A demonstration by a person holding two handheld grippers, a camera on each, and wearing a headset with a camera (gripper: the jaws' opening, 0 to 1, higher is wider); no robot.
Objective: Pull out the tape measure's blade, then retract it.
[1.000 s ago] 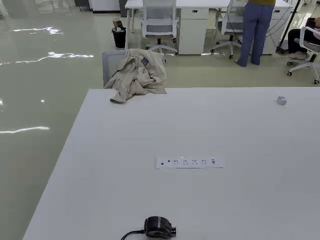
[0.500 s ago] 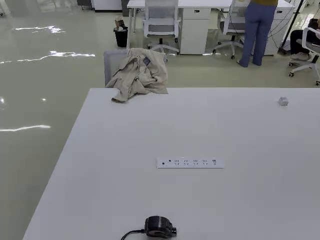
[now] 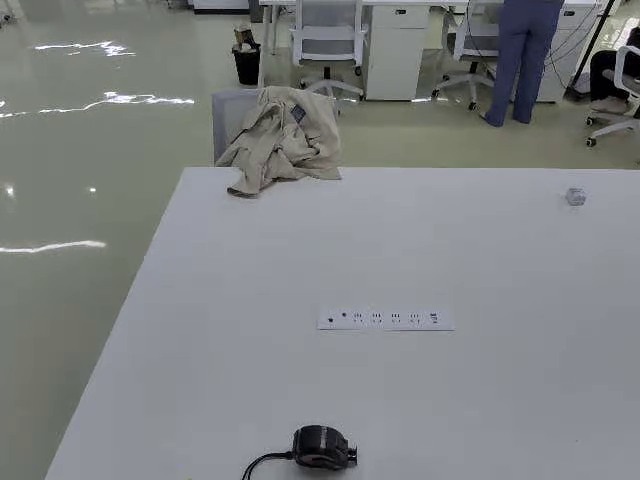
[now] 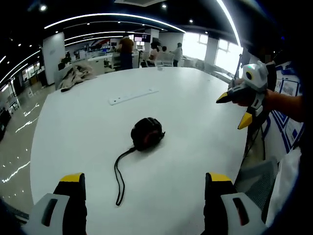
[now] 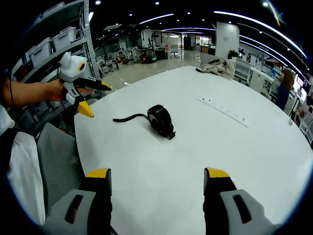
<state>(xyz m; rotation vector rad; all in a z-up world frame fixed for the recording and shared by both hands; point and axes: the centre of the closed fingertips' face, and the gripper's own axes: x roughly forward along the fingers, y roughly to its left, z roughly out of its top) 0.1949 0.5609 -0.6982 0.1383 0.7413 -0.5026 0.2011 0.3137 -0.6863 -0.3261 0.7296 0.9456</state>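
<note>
The left gripper [image 4: 145, 178] hung by the near edge of the white table [image 3: 480, 400], its yellow-tipped jaws spread well apart; the right gripper [image 5: 157, 173] had its jaws parted just as far, clasping nothing. Just beyond both, the black round-cased tape measure [image 3: 322, 447] lay near that edge, blade wound in, a thin black cord [image 3: 262, 464] trailing left. Farther on lay a flat white power strip [image 3: 385, 320], and at the far left a beige jacket [image 3: 280, 140] draped a grey chair [image 3: 228, 115]
</note>
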